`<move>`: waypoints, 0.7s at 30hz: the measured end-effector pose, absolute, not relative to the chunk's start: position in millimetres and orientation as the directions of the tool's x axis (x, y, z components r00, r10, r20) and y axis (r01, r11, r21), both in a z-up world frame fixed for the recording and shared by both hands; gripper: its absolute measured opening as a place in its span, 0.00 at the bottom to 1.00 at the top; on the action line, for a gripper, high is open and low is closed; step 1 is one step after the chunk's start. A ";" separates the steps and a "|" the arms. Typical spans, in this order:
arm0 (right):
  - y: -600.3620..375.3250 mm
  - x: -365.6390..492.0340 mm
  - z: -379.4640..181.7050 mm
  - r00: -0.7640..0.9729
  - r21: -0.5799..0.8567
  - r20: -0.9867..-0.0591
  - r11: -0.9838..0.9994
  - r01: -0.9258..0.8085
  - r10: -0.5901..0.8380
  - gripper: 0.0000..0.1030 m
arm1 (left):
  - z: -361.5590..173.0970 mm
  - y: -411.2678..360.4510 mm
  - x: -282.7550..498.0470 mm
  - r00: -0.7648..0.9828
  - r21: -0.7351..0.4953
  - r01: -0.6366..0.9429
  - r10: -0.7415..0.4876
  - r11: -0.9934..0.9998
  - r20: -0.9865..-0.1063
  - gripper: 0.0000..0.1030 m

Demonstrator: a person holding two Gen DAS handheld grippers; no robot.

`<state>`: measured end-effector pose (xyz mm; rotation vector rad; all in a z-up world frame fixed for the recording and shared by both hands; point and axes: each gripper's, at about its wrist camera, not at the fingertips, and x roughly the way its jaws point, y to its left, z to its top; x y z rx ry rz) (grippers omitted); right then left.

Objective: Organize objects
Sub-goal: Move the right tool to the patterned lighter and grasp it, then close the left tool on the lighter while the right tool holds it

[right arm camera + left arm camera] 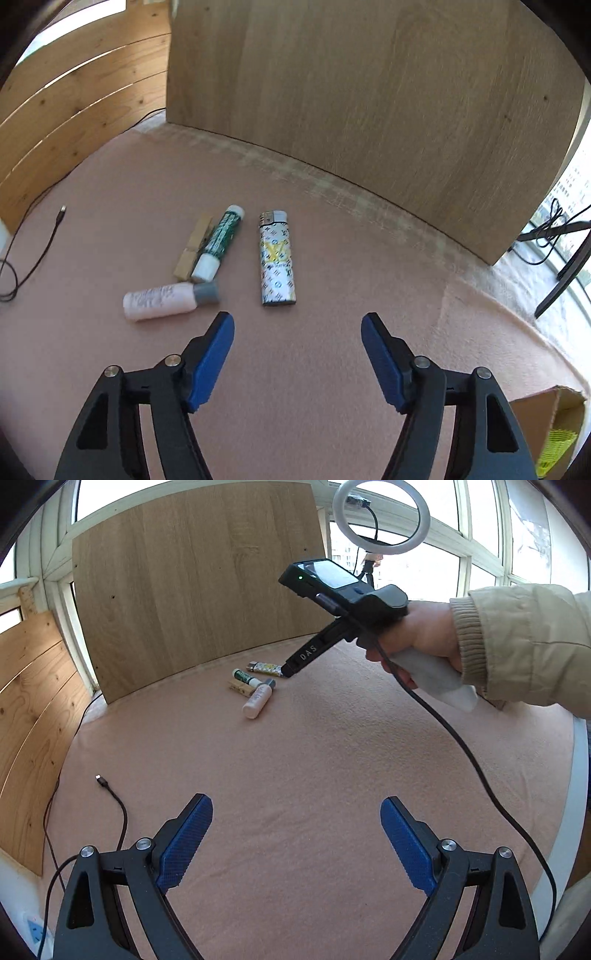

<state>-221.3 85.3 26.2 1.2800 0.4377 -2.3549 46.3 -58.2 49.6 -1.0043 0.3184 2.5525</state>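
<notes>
A soft pink cloth (332, 369) covers the table, and a tall wooden board (369, 110) stands up at the back. Far to the left a thin black cable (33, 254) lies loose on the cloth, well away from the little things. Next comes a small pink bottle (162, 300) with a grey cap, lying on its side. Just behind it a wooden clothespin (194, 248) lies flat, and a green and white tube (221, 242) leans right against it. I cannot tell if the bottle cap touches the tube. A bit to the right, apart from the others, lies a white lighter (277, 258) with gold letters. The right gripper (297, 325) hangs just in front of the lighter with its blue jaws wide apart and nothing between them. The left gripper (295, 810) waits far back over bare cloth, also wide apart and holding nothing. At the right edge is a cardboard box (546, 424) with something yellow in it, maybe where things go. I think the lighter is next. It is flat and smooth, so it could slip or spin away if the jaws close crooked. The left jaw is near the bottle cap, and a bump could make the bottle roll into the tube and clothespin. The soft cloth could also bunch up.
</notes>
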 end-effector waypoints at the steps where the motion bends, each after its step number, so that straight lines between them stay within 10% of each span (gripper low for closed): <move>1: 82.0 -226.5 23.0 -0.481 -0.071 -0.850 -0.859 0.507 -0.214 0.62 | 47.8 -59.9 47.2 -0.671 0.067 -0.419 0.259 -0.905 -0.694 0.92; 5: 71.1 -234.8 13.2 -0.475 -0.111 -0.860 -0.840 0.531 -0.186 0.21 | 41.4 -64.4 51.9 -0.667 0.057 -0.396 0.244 -0.917 -0.705 0.92; 21: 144.7 -93.0 17.3 -0.337 -0.046 -0.893 -0.686 0.726 -0.298 0.20 | 27.4 -37.3 36.8 -0.621 0.061 -0.469 0.279 -0.881 -0.733 0.93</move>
